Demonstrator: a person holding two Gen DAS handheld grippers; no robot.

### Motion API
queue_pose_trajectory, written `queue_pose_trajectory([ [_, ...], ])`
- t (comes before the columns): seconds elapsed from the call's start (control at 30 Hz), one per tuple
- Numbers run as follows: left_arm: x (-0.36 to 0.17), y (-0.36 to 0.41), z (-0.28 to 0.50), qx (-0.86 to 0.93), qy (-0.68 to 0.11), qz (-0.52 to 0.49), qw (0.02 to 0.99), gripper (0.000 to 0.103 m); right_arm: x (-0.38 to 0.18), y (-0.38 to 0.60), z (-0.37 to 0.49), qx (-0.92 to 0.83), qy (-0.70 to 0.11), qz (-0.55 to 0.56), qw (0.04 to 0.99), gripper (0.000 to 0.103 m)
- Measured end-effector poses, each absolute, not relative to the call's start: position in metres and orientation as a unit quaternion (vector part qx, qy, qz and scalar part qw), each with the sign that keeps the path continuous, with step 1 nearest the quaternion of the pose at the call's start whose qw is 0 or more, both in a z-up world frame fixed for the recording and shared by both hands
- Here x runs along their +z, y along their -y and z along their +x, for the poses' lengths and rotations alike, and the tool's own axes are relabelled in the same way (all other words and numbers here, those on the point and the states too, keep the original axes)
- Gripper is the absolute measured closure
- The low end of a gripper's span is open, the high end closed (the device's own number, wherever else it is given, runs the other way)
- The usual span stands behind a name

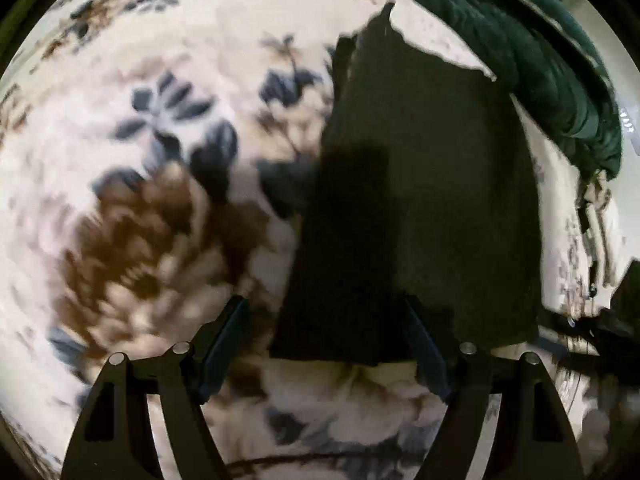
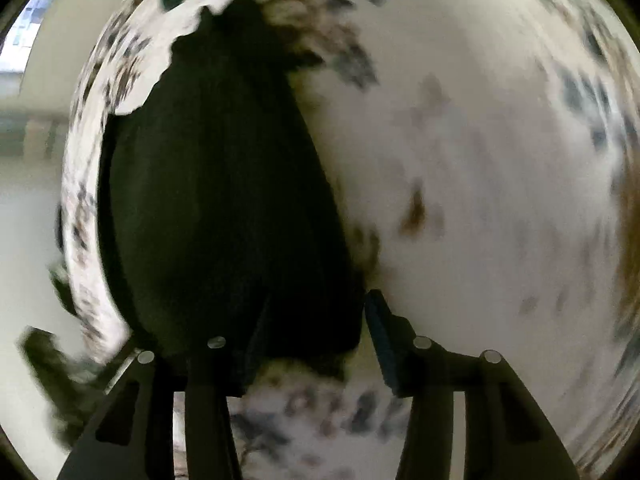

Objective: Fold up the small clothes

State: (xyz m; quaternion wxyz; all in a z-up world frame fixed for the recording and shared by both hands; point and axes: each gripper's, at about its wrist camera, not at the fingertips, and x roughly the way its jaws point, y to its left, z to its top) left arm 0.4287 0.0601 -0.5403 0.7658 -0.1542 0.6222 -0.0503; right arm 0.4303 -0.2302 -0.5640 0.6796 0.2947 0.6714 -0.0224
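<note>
A white cloth with blue leaves and brown flowers [image 1: 168, 184] covers the whole work surface; beyond its left edge in the right wrist view lies pale floor or wall and a bright window [image 2: 32, 24], all blurred. No container shows. The dark folded garment [image 1: 420, 200] lies flat on the floral cloth, its lower edge near both grippers. A crumpled dark green fabric [image 1: 552, 80] sits beyond the garment's far right corner, at the cloth's edge. Left of the garment, in the left wrist view, the cloth is bare. The left gripper [image 1: 326, 344] stands with jaws apart above the garment's near edge, gripping nothing. The right gripper [image 2: 316, 340] also has jaws apart, empty, over the garment's near right corner.
</note>
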Motion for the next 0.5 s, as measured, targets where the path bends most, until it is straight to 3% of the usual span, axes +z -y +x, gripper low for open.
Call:
queue_pose_trajectory([
  [0.07, -0.545, -0.057, 0.427, -0.045, -0.616, -0.151, 0.772, 0.026, -0.577, 0.225, 0.414, -0.025, -0.674, 0.354, 0.647, 0.040],
  [0.23, -0.541, -0.055, 0.422, -0.059, -0.610, -0.101, 0.784, 0.026, -0.651, 0.188, 0.418, 0.028, -0.644, 0.531, 0.550, 0.040],
  [0.33, -0.531, -0.063, 0.409, -0.069, -0.608, -0.037, 0.790, 0.026, -0.647, 0.181, 0.426, 0.026, -0.610, 0.547, 0.572, 0.079],
  [0.5, -0.522, -0.094, 0.407, -0.018, -0.602, 0.076, 0.794, 0.029, -0.599, 0.179, 0.417, 0.056, -0.590, 0.542, 0.596, 0.083],
])
